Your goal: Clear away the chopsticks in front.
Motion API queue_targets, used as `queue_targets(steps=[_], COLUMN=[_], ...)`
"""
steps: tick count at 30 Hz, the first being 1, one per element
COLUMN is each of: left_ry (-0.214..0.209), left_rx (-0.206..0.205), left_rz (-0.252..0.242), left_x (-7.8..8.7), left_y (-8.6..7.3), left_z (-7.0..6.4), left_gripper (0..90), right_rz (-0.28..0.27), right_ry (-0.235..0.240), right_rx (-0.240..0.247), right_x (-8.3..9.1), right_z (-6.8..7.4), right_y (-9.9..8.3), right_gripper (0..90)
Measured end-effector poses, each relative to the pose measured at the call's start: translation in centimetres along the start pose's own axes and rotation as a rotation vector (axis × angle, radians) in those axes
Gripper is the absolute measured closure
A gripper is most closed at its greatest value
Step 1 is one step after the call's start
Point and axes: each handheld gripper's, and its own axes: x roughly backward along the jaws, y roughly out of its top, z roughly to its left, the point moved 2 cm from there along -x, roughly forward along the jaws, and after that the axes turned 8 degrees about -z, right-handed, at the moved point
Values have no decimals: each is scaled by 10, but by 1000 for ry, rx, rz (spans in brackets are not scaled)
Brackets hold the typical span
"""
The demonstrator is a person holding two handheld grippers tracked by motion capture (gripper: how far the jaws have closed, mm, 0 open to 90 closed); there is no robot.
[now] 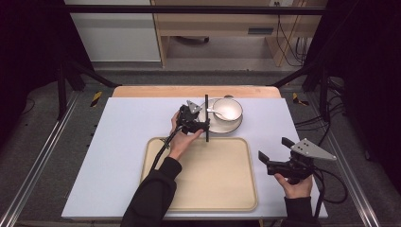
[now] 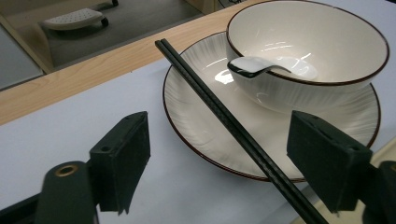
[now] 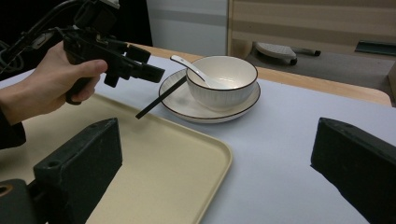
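A white bowl [image 1: 229,108] with a dark rim stands on a white plate [image 1: 221,126], and a white spoon [image 1: 216,112] lies in it. A pair of black chopsticks [image 1: 206,118] lies across the plate's left rim, the near end reaching the beige tray [image 1: 213,179]. My left gripper [image 1: 197,117] hovers open just left of the plate. In the left gripper view the chopsticks [image 2: 224,116] run between the spread jaws without touching them. My right gripper [image 1: 275,149] is open and holds nothing, right of the tray. The right gripper view shows the left gripper [image 3: 147,63] above the chopsticks [image 3: 159,99].
A pale mat [image 1: 123,137] covers the table, with a strip of wooden tabletop [image 1: 189,91] showing at the far edge. Black frame bars [image 1: 189,9] and cables [image 1: 331,184] ring the table. Bare mat lies left of the tray and right of the plate.
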Motion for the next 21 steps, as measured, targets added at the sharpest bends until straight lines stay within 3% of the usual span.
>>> queue_targets(steps=[6, 21], left_ry=[5, -12], left_rx=[-15, 4], left_rz=[19, 62], left_x=[-11, -28], left_y=[4, -3], left_z=[1, -4], left_gripper=[285, 498], right_rz=[2, 6], right_ry=[-1, 0], right_rx=[-3, 0], right_x=[0, 0], right_z=[0, -1], right_y=[0, 0], right_gripper=[20, 20])
